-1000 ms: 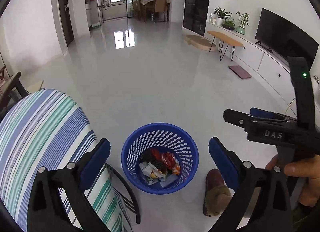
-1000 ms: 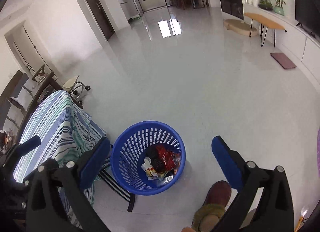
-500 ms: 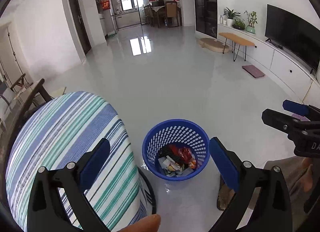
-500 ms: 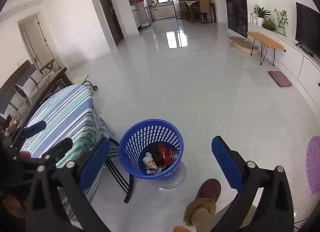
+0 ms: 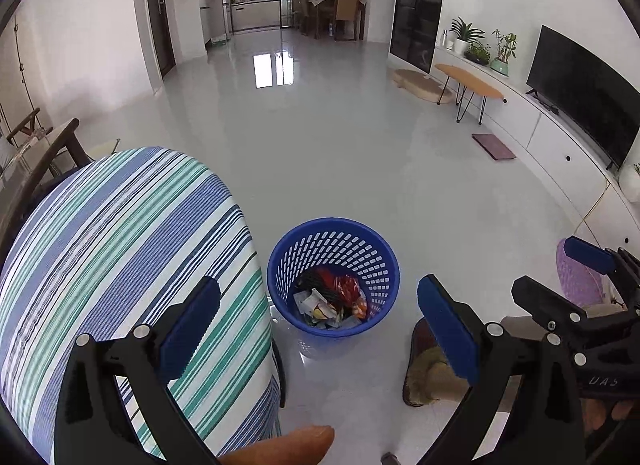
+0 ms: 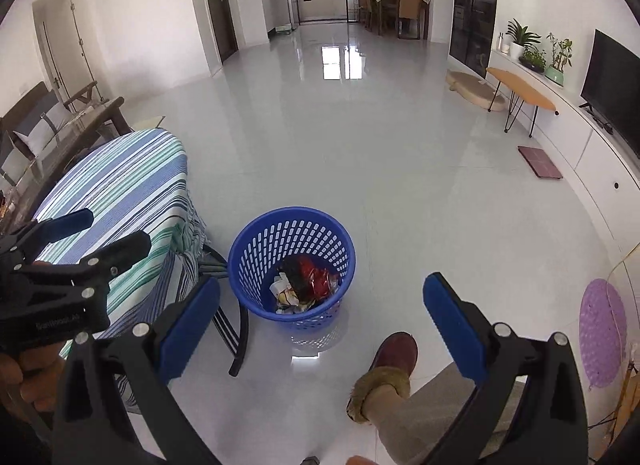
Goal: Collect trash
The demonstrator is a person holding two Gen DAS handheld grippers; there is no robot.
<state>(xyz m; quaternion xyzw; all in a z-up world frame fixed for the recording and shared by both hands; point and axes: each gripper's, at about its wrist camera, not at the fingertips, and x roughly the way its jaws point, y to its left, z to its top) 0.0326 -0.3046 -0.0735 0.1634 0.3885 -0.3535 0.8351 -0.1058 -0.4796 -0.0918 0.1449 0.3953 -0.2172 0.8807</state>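
Our left gripper (image 5: 318,331) fills the bottom of the frame, its blue-padded jaws spread wide with nothing between them. Between the pads, at lower centre, we see a blue basket (image 5: 280,265) standing on the glossy pale floor (image 5: 340,153), with crumpled wrappers (image 5: 332,301) inside. At lower left a striped cloth (image 5: 116,233) covers a rounded surface just beside the basket. At lower right our right gripper (image 5: 560,285) enters the frame, jaws apart, above a brown shoe (image 5: 420,369). A fingertip (image 5: 296,443) shows at the bottom edge. A television (image 5: 588,97) stands at upper right.
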